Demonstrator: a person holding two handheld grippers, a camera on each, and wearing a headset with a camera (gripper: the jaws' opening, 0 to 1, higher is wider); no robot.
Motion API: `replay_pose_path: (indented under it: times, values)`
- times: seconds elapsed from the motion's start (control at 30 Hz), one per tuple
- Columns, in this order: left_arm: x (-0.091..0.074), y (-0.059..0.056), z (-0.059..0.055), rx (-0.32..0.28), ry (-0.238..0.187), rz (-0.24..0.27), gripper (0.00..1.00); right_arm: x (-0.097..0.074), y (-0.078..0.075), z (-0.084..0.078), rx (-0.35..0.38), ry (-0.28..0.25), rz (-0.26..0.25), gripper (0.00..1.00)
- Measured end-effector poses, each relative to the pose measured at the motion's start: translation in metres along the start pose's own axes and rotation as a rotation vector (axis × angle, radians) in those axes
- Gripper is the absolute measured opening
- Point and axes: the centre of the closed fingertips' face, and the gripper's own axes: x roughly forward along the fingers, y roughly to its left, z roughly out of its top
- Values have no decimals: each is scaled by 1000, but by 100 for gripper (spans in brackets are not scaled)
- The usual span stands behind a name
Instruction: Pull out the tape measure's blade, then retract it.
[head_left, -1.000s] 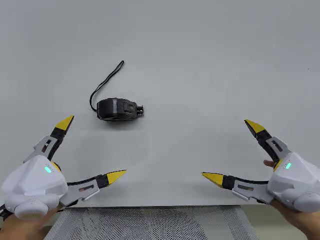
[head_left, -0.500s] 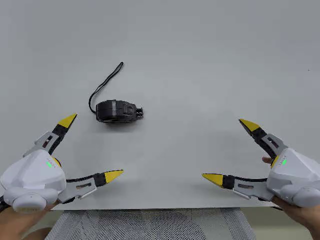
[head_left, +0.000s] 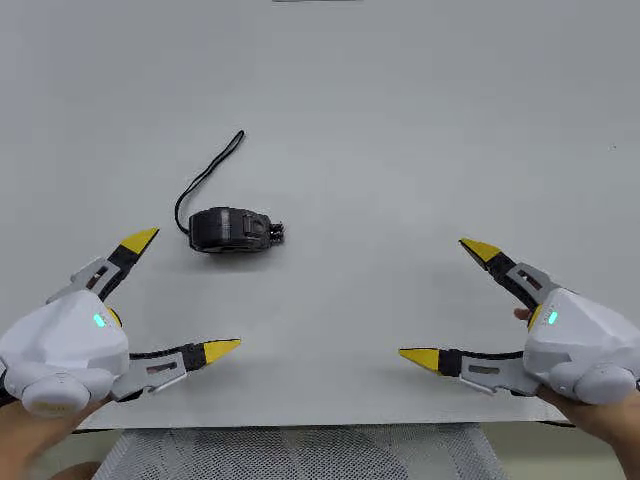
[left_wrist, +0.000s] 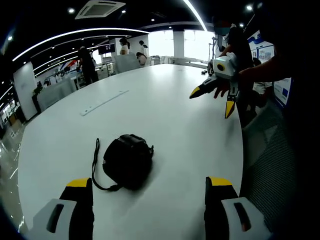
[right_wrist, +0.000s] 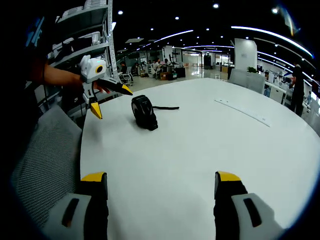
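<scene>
Your black plastic tape measure (head_left: 232, 232) lies on the plain white table (head_left: 400, 120), blade in, nearer your left gripper (head_left: 190, 290). It & the right gripper (head_left: 439, 300) hover apart, fingers (head_left: 138, 241) spread wide, holding nothing; prob. ready to take case & hook.

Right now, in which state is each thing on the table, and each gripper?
tape measure: lying on the table, blade not pulled out, untouched.
strap: slack, lying on the table.
left gripper: open, empty, apart from the tape measure.
right gripper: open, empty.
</scene>
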Motion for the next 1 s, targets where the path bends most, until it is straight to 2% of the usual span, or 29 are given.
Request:
replay_pose_path:
  times: [0.1, 0.43, 0.67, 0.87, 1.0]
  values:
    - [2, 0, 0, 21, 19, -19, 85, 4, 0, 2, -20, 1, 22, 88]
    - [10, 7, 2, 66, 50, -38, 77, 17, 1, 8, -85, 14, 85, 82]
    - [16, 15, 1, 112, 79, -56, 66, 23, -3, 11, -118, 16, 102, 77]
    - [22, 25, 0, 140, 115, -65, 63, 30, -4, 12, -151, 26, 125, 73]
    - [25, 27, 1, 155, 129, -82, 59, 35, -4, 14, -167, 26, 132, 70]
